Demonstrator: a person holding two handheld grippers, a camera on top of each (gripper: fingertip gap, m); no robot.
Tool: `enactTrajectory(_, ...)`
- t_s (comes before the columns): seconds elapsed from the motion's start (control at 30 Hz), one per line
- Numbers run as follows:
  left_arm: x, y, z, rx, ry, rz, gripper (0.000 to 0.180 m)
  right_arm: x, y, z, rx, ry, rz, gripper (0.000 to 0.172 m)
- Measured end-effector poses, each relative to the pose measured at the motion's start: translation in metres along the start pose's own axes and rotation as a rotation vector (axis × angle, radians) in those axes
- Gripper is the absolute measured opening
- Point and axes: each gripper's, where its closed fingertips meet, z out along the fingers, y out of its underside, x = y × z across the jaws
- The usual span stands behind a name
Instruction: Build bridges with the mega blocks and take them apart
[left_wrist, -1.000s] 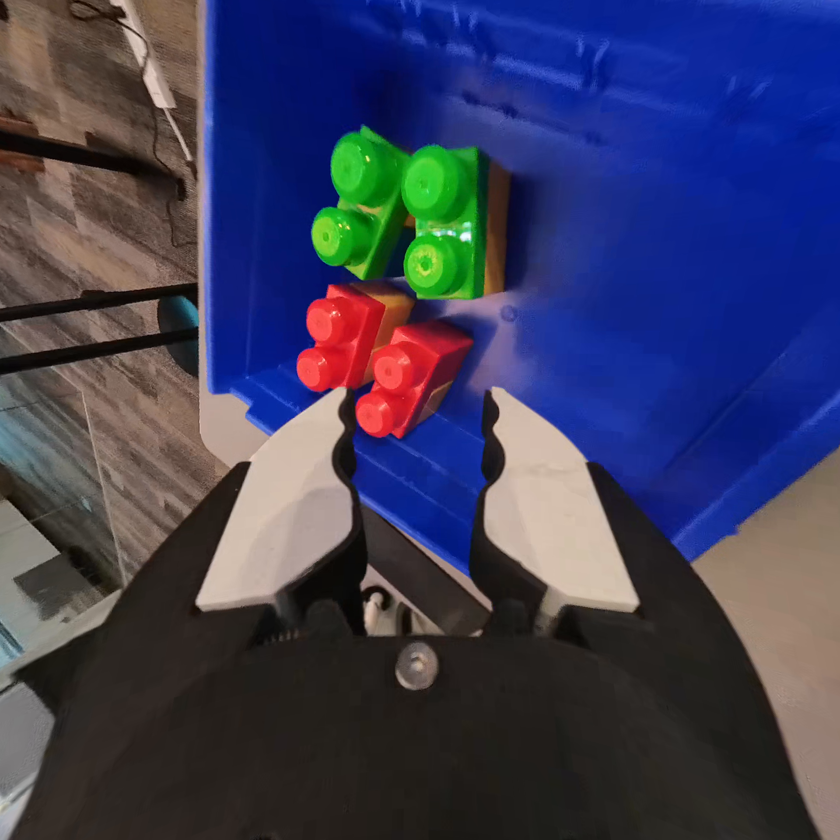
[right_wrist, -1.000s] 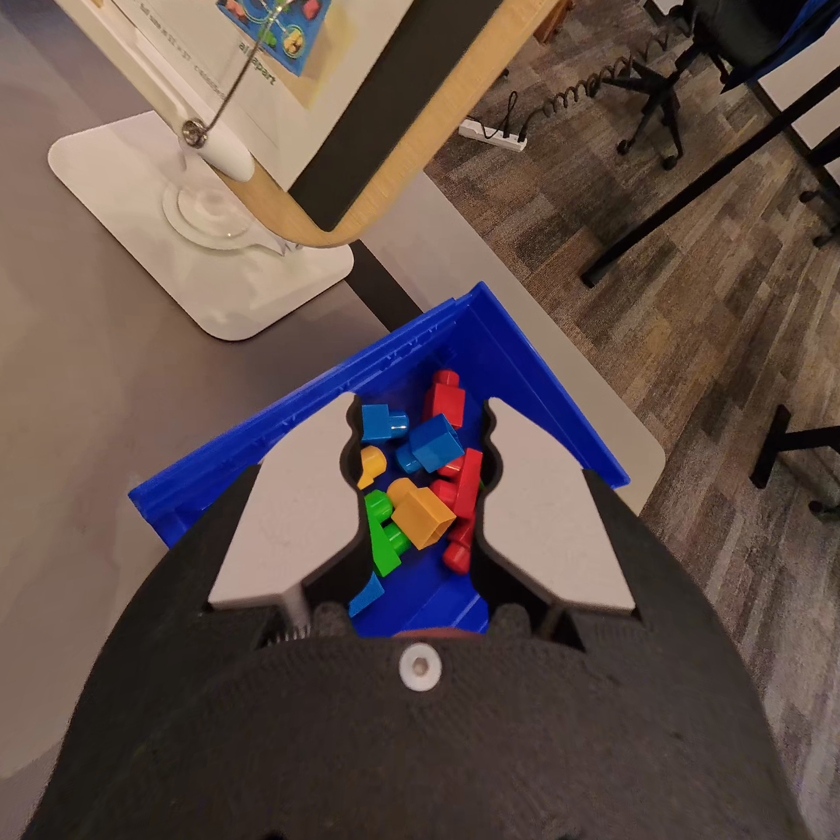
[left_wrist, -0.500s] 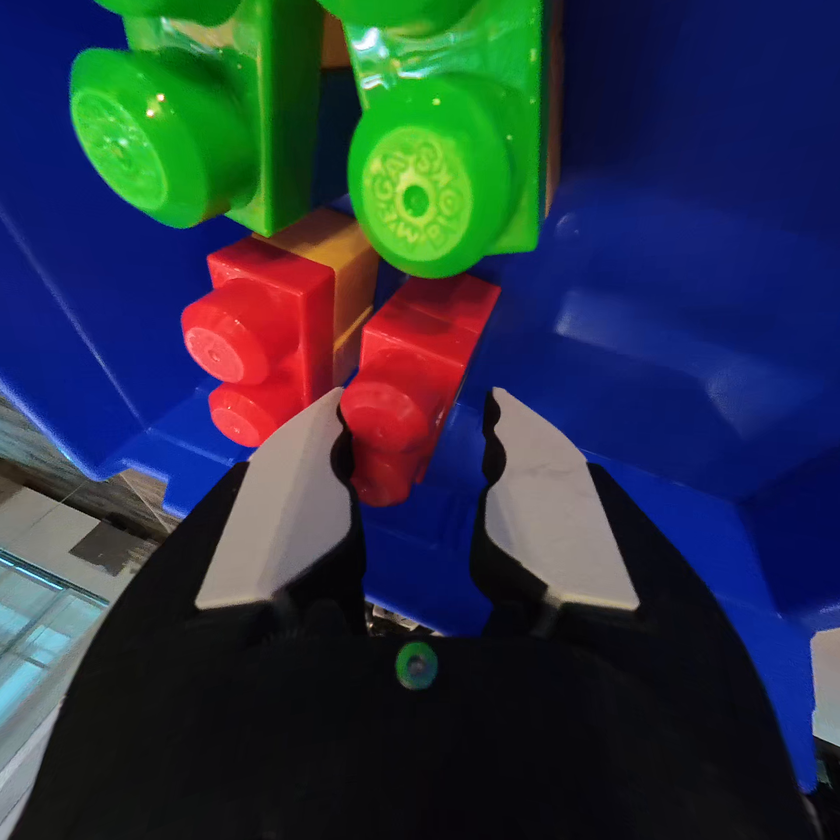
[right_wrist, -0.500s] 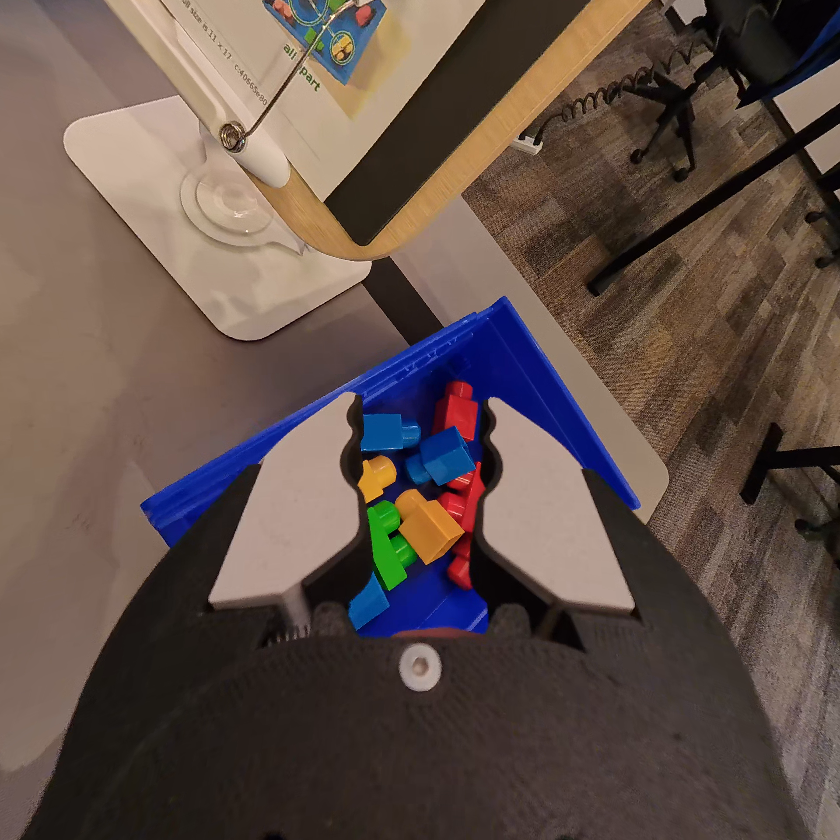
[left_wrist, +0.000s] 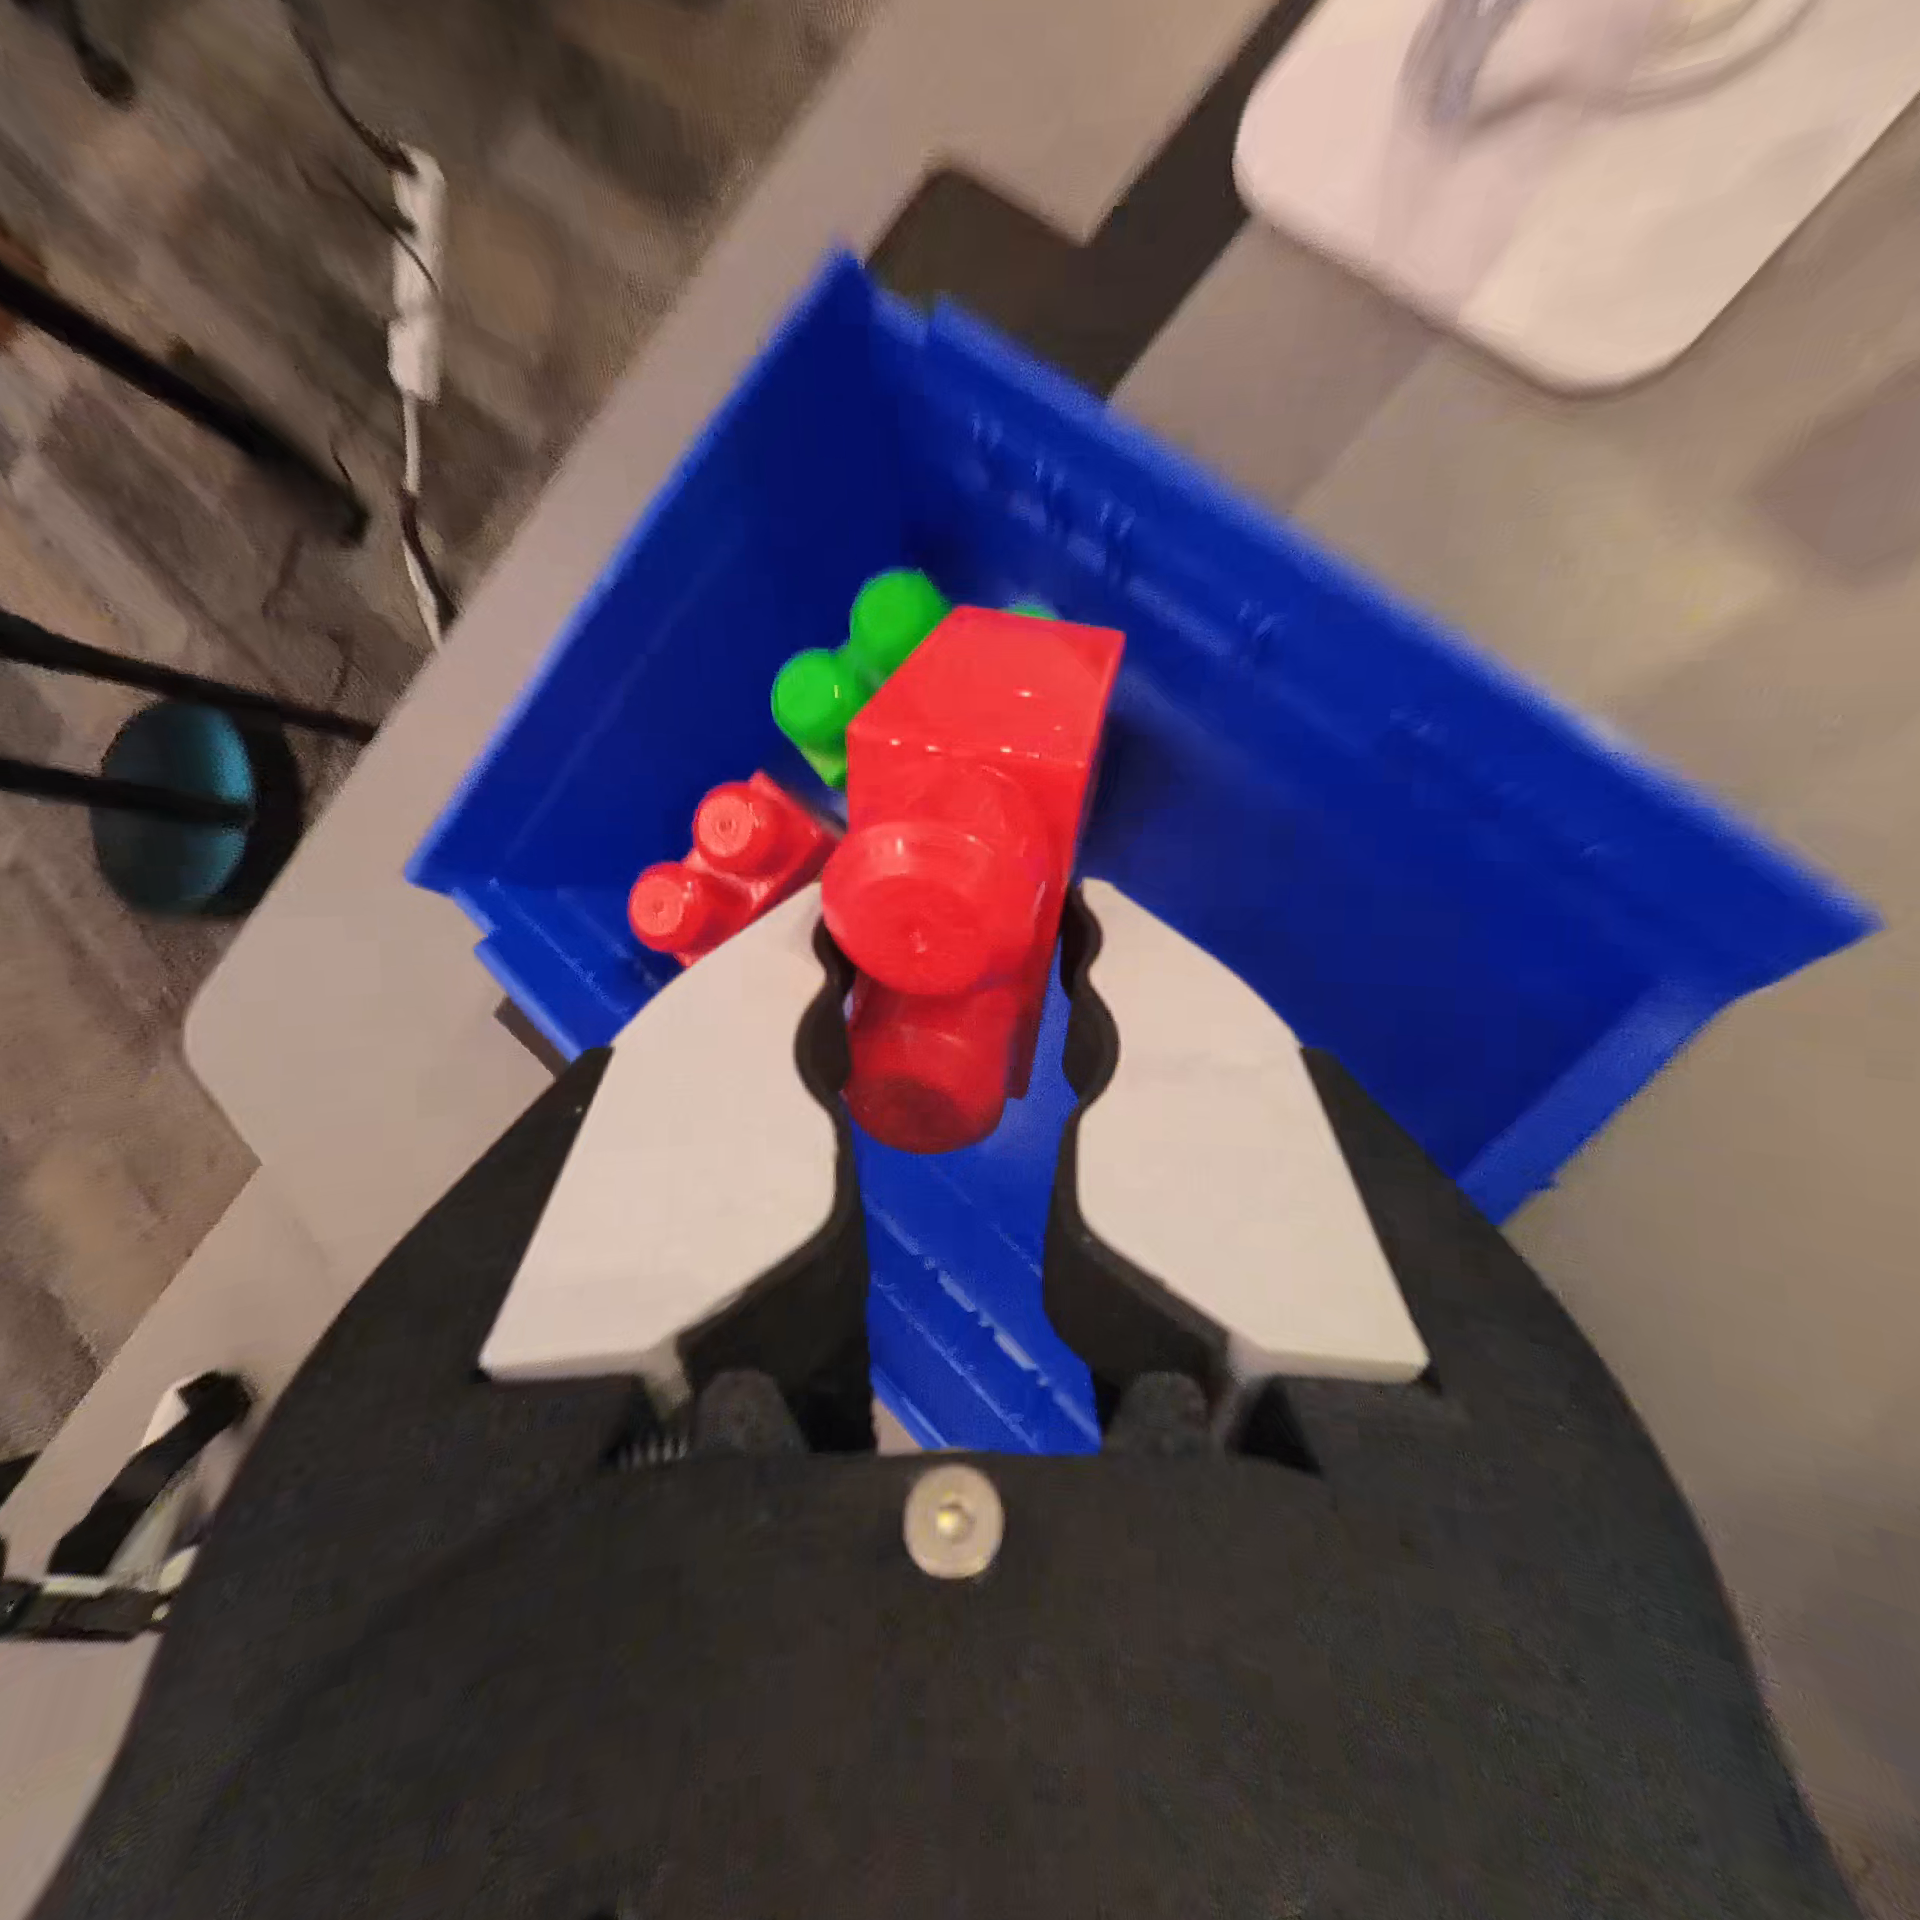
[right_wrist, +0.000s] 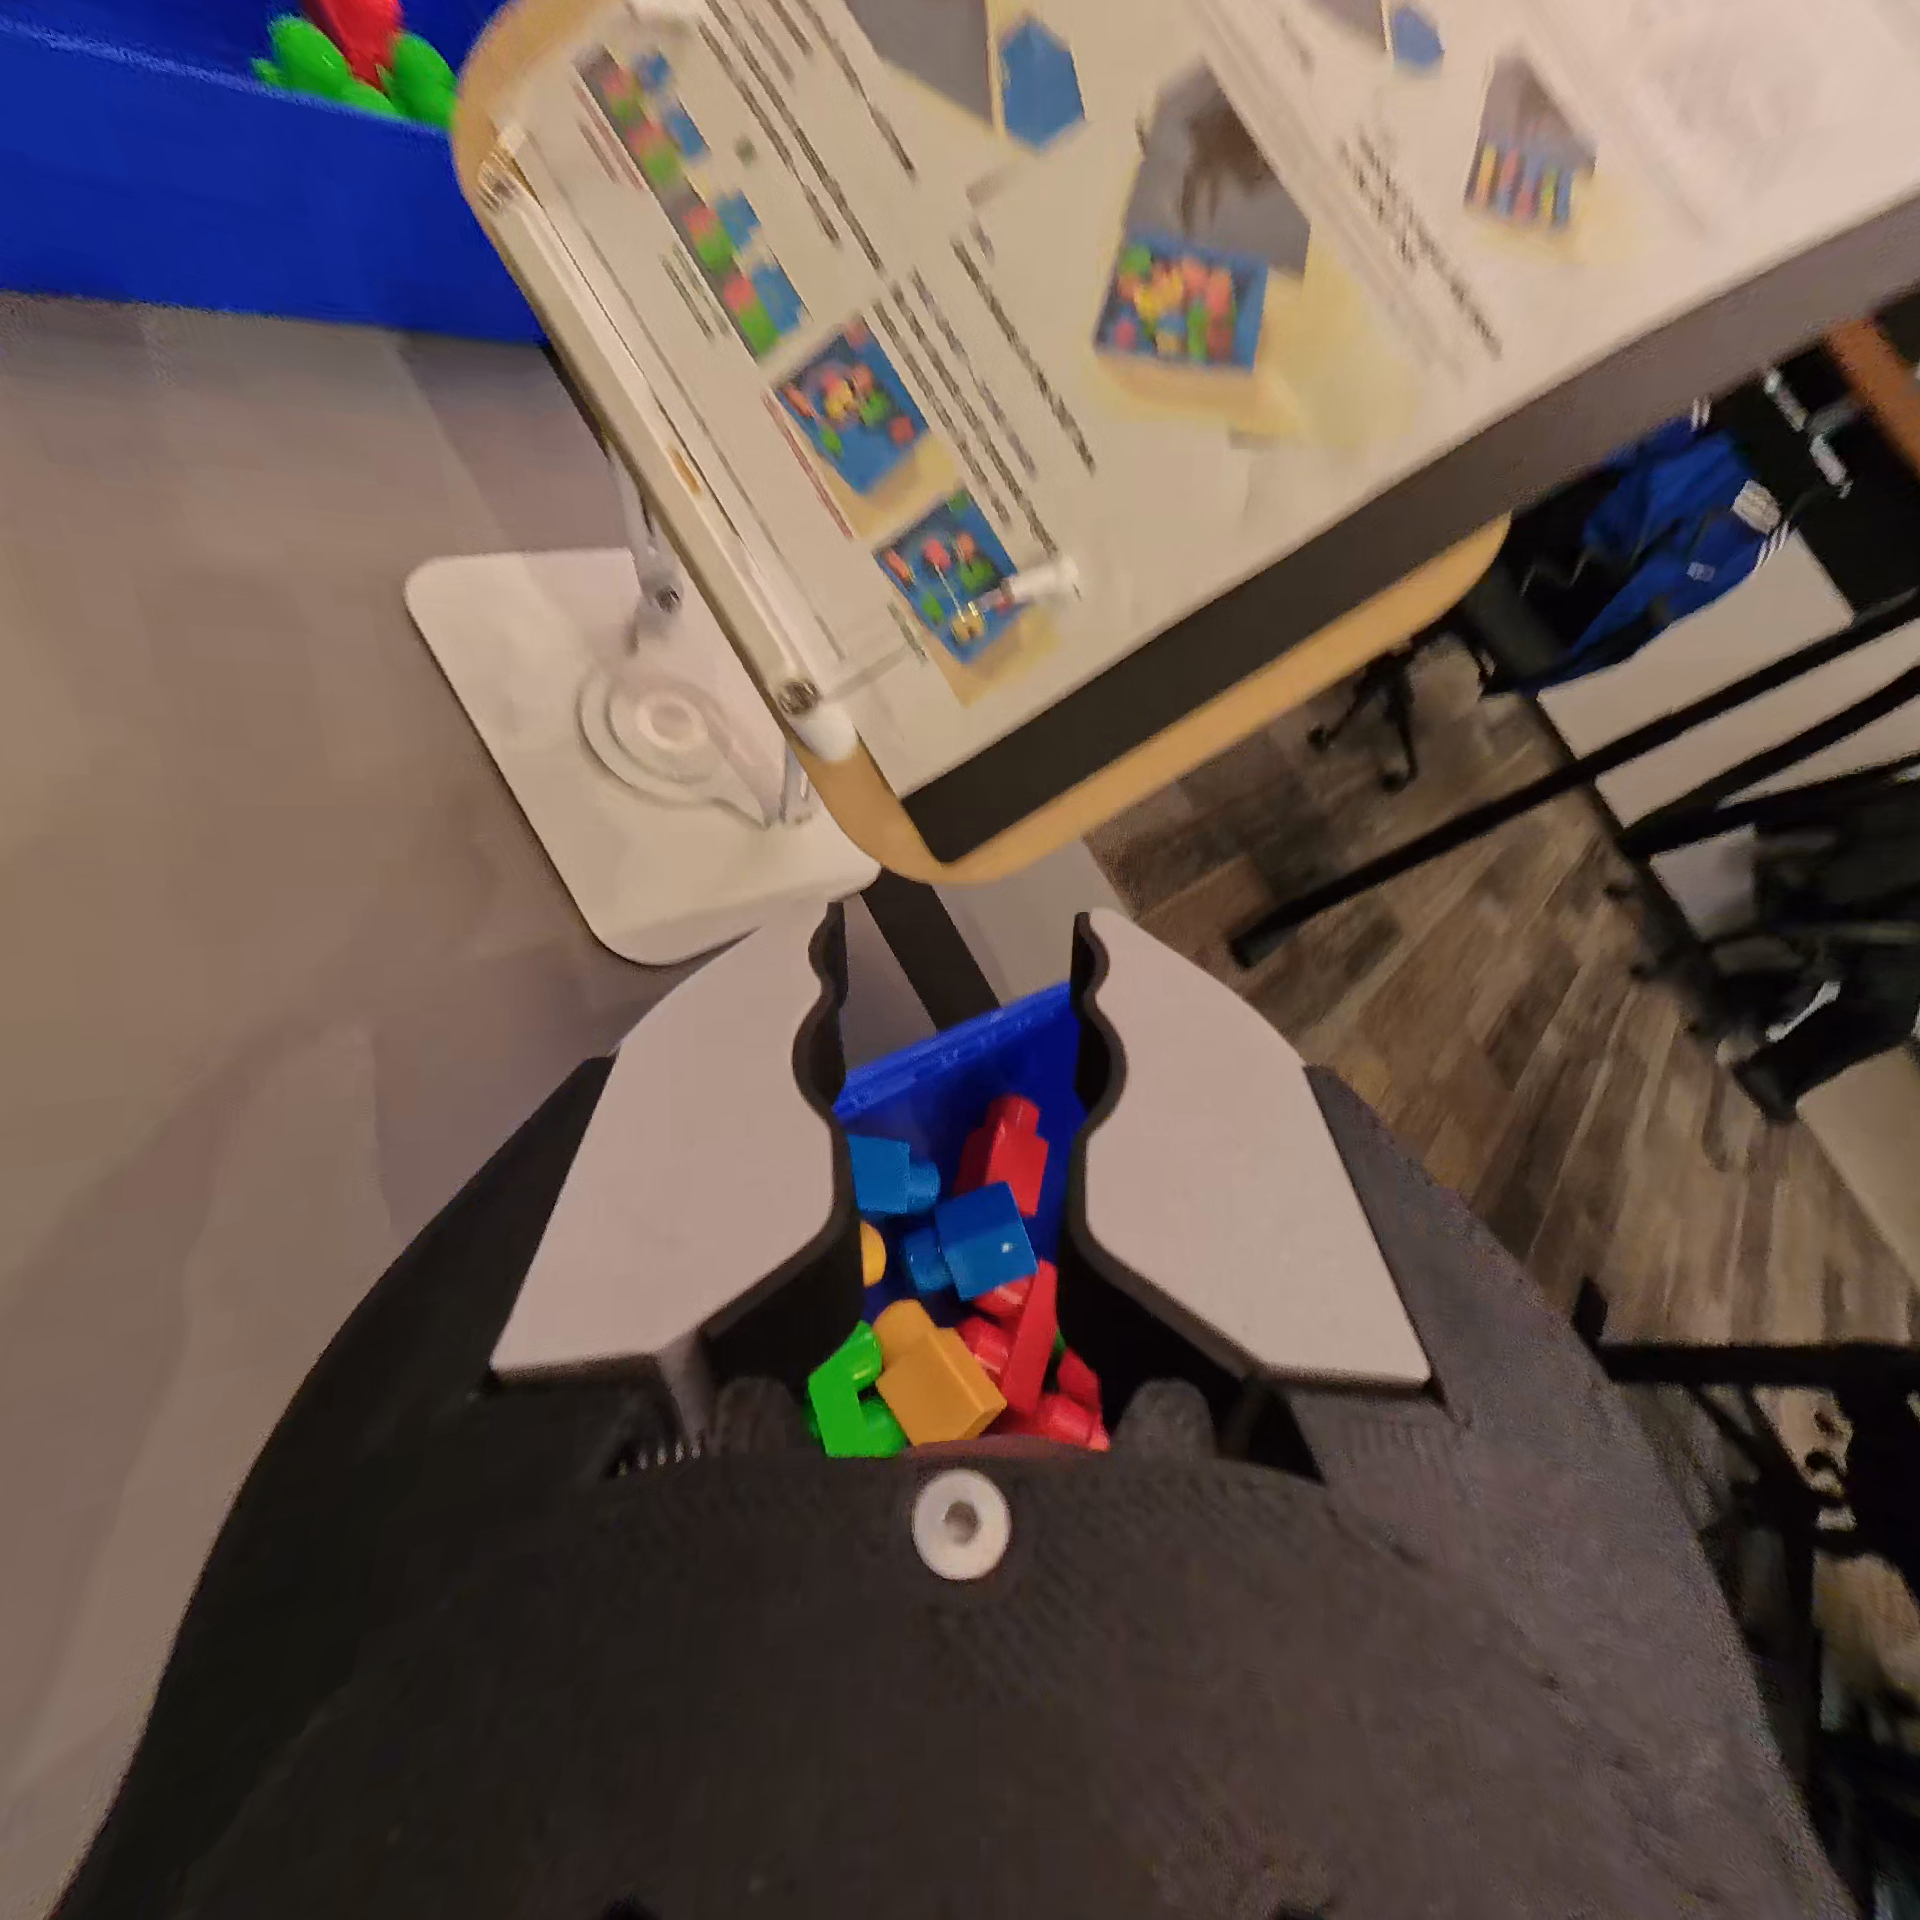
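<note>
In the left wrist view my left gripper (left_wrist: 951, 914) is shut on a red two-stud block (left_wrist: 977, 790), both pads against its sides, and holds it above a blue bin (left_wrist: 1351, 790). Another red block (left_wrist: 717, 873) and a green block (left_wrist: 842, 675) remain in that bin. In the right wrist view my right gripper (right_wrist: 956, 925) is open and empty over a second blue bin (right_wrist: 966, 1039). This bin holds several loose blocks, among them a blue one (right_wrist: 977, 1236), an orange one (right_wrist: 935, 1371), a green one (right_wrist: 847, 1392) and a red one (right_wrist: 1008, 1132).
A tilted sign board (right_wrist: 1039, 312) on a white stand base (right_wrist: 551, 707) stands on the grey table between the bins. The first bin also shows at the top left of the right wrist view (right_wrist: 208, 187). The table edge and the floor lie to the right. There is about 55 centimetres between the tips of the two grippers.
My left gripper closed on the red block and pulled it up out of the cluster in the bin. My right gripper tilted up and back from its bin, the jaws a little narrower.
</note>
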Motion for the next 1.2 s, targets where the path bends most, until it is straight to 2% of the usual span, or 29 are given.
enactTrajectory(0.07, 0.013, -0.026, -0.028, 0.138, -0.006, -0.025, 0.038, -0.013, -0.019, -0.006, 0.046, -0.006, -0.054, 0.042)
enactTrajectory(0.13, 0.040, -0.062, -0.055, 0.336, 0.077, -0.055, 0.038, -0.028, -0.040, -0.012, 0.111, -0.014, -0.110, 0.037)
enactTrajectory(0.27, 0.107, -0.127, -0.088, 0.614, 0.337, -0.083, 0.038, -0.067, -0.085, -0.021, 0.280, -0.043, -0.233, 0.032)
enactTrajectory(0.4, 0.181, -0.179, -0.092, 0.756, 0.662, -0.115, 0.038, -0.106, -0.117, -0.022, 0.439, -0.057, -0.365, 0.031)
enactTrajectory(0.5, 0.223, -0.202, -0.090, 0.819, 0.872, -0.129, 0.037, -0.132, -0.130, -0.021, 0.541, -0.062, -0.463, 0.026)
enactTrajectory(0.7, 0.274, -0.224, -0.074, 0.781, 1.111, -0.125, 0.038, -0.152, -0.135, -0.011, 0.575, 0.009, -0.599, 0.021)
enactTrajectory(1.0, 0.319, -0.230, -0.059, 0.692, 1.242, -0.108, 0.038, -0.165, -0.129, 0.002, 0.538, 0.033, -0.713, 0.020)
enactTrajectory(1.07, 0.326, -0.231, -0.059, 0.685, 1.261, -0.110, 0.037, -0.171, -0.129, 0.004, 0.542, 0.020, -0.725, 0.016)
enactTrajectory(1.1, 0.329, -0.231, -0.058, 0.678, 1.268, -0.102, 0.037, -0.172, -0.129, 0.004, 0.548, 0.020, -0.728, 0.007)
enactTrajectory(1.2, 0.332, -0.232, -0.060, 0.690, 1.297, -0.115, 0.037, -0.174, -0.128, 0.002, 0.549, -0.005, -0.726, 0.005)
